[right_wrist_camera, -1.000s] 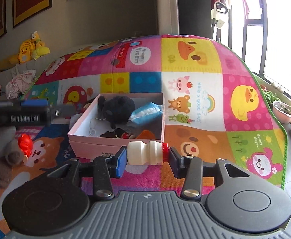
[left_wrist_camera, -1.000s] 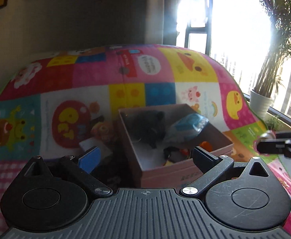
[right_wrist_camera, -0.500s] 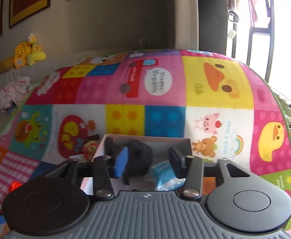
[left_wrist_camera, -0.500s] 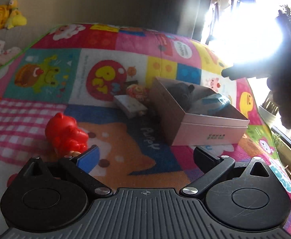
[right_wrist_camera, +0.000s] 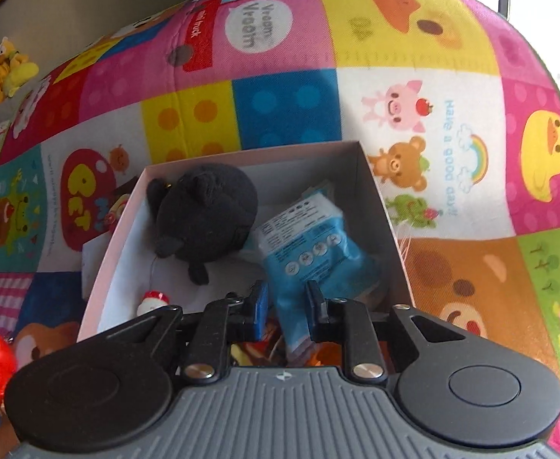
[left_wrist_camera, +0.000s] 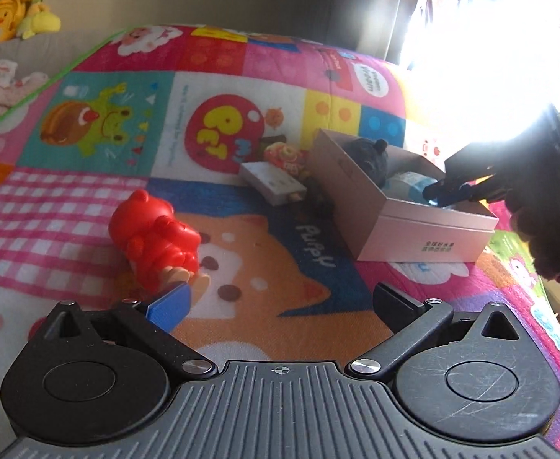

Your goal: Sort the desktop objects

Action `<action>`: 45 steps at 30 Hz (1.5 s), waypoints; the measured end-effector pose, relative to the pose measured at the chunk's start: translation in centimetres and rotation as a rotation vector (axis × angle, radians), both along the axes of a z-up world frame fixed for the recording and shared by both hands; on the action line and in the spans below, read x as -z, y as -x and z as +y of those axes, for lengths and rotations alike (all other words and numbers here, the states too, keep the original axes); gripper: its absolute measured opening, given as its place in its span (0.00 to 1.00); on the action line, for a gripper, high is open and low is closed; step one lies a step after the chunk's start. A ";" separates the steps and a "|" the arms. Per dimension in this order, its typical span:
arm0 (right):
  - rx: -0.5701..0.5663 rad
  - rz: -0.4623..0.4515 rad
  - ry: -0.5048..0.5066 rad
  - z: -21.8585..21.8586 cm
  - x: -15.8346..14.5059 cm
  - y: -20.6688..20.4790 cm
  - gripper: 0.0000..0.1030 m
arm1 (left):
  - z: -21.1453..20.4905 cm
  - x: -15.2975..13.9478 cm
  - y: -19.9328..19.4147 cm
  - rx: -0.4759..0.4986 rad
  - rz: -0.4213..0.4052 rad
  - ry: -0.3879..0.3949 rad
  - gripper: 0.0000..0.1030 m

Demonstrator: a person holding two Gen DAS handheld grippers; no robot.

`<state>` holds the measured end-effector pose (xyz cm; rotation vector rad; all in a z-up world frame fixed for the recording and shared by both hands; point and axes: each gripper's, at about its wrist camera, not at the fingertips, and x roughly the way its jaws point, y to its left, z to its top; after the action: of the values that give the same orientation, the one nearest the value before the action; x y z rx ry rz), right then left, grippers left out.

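Observation:
A pink cardboard box [right_wrist_camera: 389, 225] on the play mat holds a black plush toy [right_wrist_camera: 207, 214], a blue packet [right_wrist_camera: 310, 248] and small items. My right gripper [right_wrist_camera: 287, 306] hovers over the box's near side, open and empty, its jaws a packet's width apart above the blue packet. It shows in the left wrist view [left_wrist_camera: 448, 191] above the box [left_wrist_camera: 425, 237]. My left gripper [left_wrist_camera: 280, 298] is wide open and empty, low over the mat. A red bear figure [left_wrist_camera: 153, 233] lies just ahead of its left finger [left_wrist_camera: 170, 304].
A small white box [left_wrist_camera: 272, 181] and a round orange toy [left_wrist_camera: 285, 155] lie left of the pink box. Yellow plush toys [left_wrist_camera: 15, 15] sit on the sofa at the back left. A bright window lies to the right.
My right gripper carried a small white bottle over the box and no longer holds it; it now dips lower into the box. My left gripper swung left and down toward the red bear.

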<state>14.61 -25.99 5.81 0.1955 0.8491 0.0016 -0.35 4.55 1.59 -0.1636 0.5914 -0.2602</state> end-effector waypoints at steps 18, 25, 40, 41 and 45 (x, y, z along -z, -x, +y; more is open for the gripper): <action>0.175 -0.354 -0.172 3.1 -13.0 7.3 0.34 | -0.2 0.5 8.1 0.389 0.410 0.587 1.00; 0.055 -0.464 0.034 7.9 -12.8 9.8 0.50 | 13.1 -11.8 9.6 0.007 0.013 -0.075 1.00; -0.083 -0.363 0.064 7.7 -12.2 4.4 0.76 | 7.2 -8.4 2.0 0.126 -0.062 0.133 1.00; -0.119 -0.334 0.098 8.5 -11.8 3.5 0.76 | 6.1 -7.0 0.8 0.111 -0.043 0.145 1.00; -0.235 -0.188 0.202 12.2 -9.5 -0.7 0.62 | 4.0 -2.2 -2.4 -0.024 0.011 0.141 1.00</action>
<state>15.32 -13.76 15.28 -0.0935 0.6756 0.1516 2.06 8.60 3.75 -0.3079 0.5817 -0.2775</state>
